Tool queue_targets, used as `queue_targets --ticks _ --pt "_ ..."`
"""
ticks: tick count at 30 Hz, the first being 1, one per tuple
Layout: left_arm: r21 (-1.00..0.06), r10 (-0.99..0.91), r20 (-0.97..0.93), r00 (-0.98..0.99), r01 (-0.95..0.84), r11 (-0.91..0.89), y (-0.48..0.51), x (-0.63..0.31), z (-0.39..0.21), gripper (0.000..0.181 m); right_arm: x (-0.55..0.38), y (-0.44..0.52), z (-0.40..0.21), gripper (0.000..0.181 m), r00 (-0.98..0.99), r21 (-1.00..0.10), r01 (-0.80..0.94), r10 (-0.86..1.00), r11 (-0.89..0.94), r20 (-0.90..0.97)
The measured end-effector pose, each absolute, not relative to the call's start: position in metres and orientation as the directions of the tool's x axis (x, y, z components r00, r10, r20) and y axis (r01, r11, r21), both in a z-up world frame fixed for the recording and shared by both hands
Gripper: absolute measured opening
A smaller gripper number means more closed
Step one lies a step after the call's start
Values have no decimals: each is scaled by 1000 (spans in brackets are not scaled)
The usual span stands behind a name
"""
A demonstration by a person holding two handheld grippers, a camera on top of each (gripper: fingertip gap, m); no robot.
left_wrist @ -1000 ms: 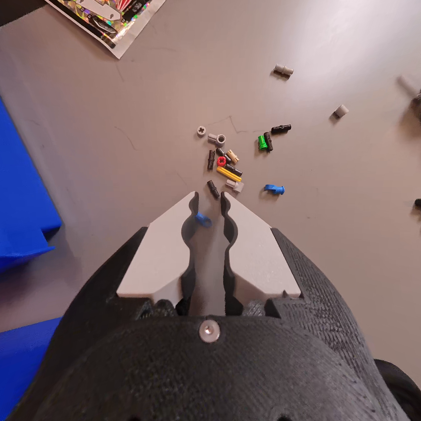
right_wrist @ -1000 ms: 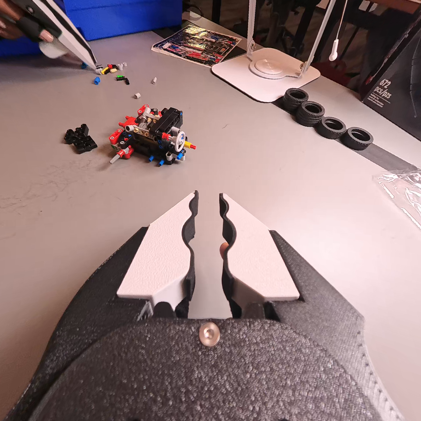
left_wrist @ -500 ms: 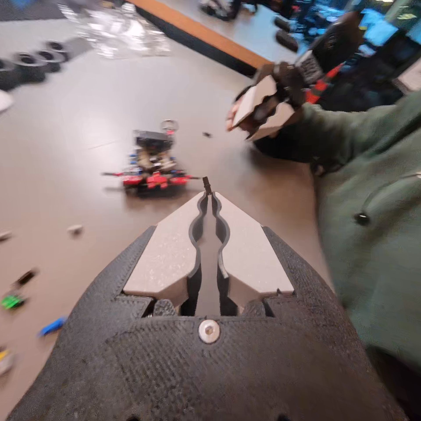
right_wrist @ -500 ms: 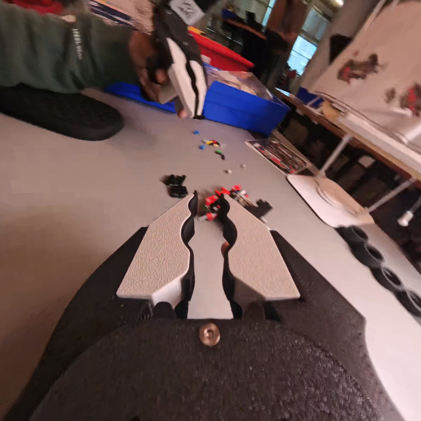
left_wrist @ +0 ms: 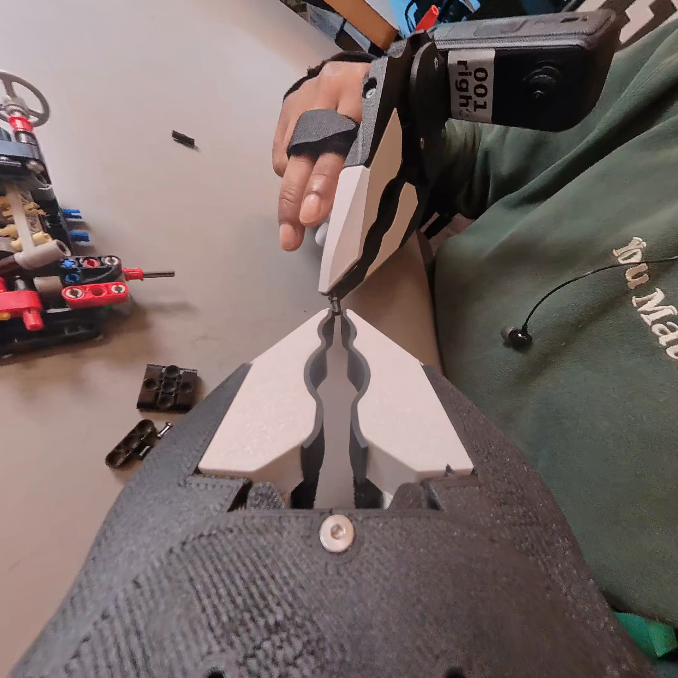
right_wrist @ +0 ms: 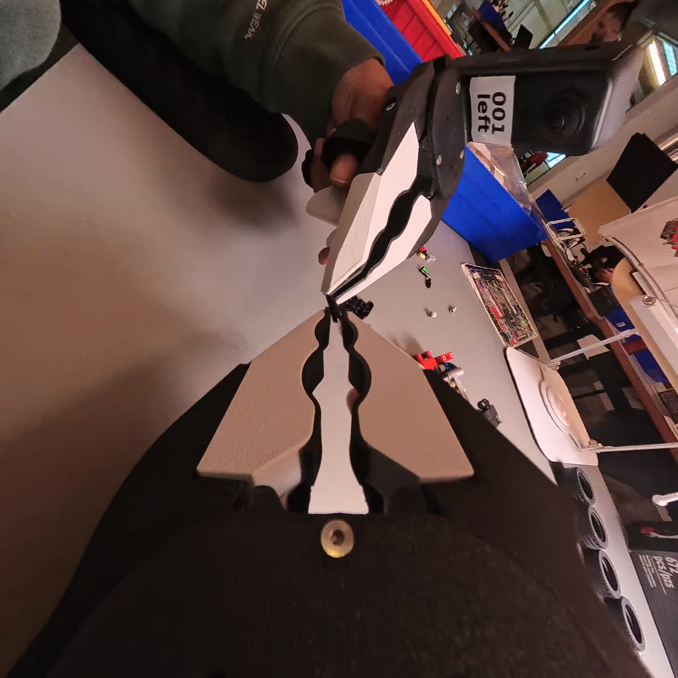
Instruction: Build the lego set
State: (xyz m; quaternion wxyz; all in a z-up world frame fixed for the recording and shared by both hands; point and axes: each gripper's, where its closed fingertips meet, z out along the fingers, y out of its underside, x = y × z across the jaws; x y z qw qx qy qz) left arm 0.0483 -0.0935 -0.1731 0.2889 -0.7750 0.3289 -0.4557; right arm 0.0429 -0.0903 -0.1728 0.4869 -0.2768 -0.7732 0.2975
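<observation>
In the left wrist view the left claw (left_wrist: 334,315) is clenched on a small black connector pin (left_wrist: 334,307), which stands out past its tips. The right claw (left_wrist: 332,291) comes down from above and meets that pin tip to tip, its jaws drawn nearly together around the pin's far end; whether it truly bites the pin or only touches it cannot be told here. Holding the pin in the air between both claws looks like a hand-over or a re-grip, so that it can later be pushed into a hole end first. Left of the pin, on the desk (left_wrist: 205,110), stands the partly built Technic chassis (left_wrist: 44,264) with red beams and a grey steering wheel; nearer the left claw lie a black perforated block (left_wrist: 168,388) and a short black beam (left_wrist: 130,444), and one more loose black pin (left_wrist: 183,138) lies beyond. In the right wrist view the same pin (right_wrist: 333,310) sits at the meeting point: the left claw (right_wrist: 330,293) pinches it from above, while the right claw (right_wrist: 334,318) has a narrow gap at its tips with the pin's end inside. Right of the pin lie scattered small parts (right_wrist: 427,266), the instruction sheet (right_wrist: 495,304) and, near the edge, black tyres (right_wrist: 601,572).
</observation>
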Motion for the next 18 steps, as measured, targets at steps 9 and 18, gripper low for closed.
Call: queue_targets --ticks 9,18 --pt "-878 -475 203 856 -56 -476 -21 -85 -143 24 113 51 -206 3 -120 -640 681 916 356 382" --pt "-809 54 5 999 36 -586 -29 -239 -180 26 155 80 -236 4 -14 -540 826 963 162 268"
